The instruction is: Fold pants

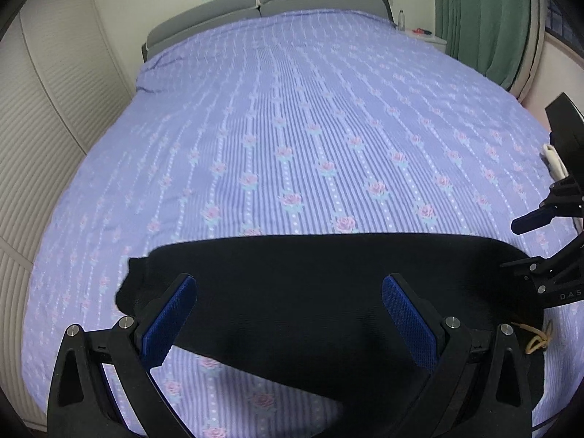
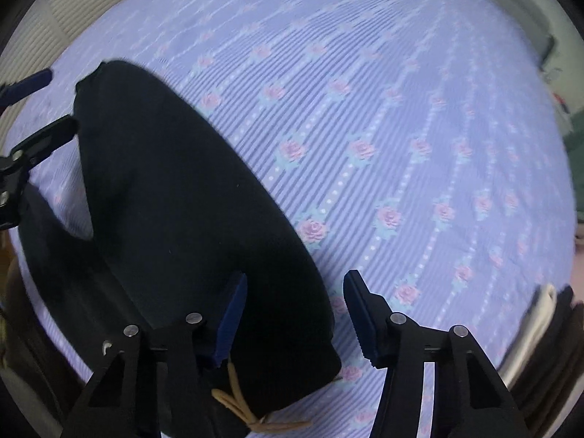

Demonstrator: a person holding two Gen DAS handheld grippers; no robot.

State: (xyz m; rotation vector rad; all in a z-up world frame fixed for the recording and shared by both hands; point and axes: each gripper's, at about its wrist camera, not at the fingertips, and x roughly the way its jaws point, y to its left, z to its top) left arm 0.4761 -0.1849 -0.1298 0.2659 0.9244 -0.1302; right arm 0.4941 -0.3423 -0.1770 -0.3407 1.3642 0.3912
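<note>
Black knit pants (image 1: 310,292) lying flat on the lilac rose-striped bedspread (image 1: 292,127), folded lengthwise, tan drawstring (image 2: 241,408) trailing at the waist end. Left tongs (image 1: 288,314) hovering released, jaws spread wide above the cuff end. Right tongs (image 2: 295,314) straddling the waist edge, fabric lying between the half-spread jaws; the pads are not pinching it.

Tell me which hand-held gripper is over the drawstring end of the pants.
The right hand-held gripper: the tan drawstring lies by its fingers at the black pants' waist. The left hand-held gripper hovers further along them.
</note>
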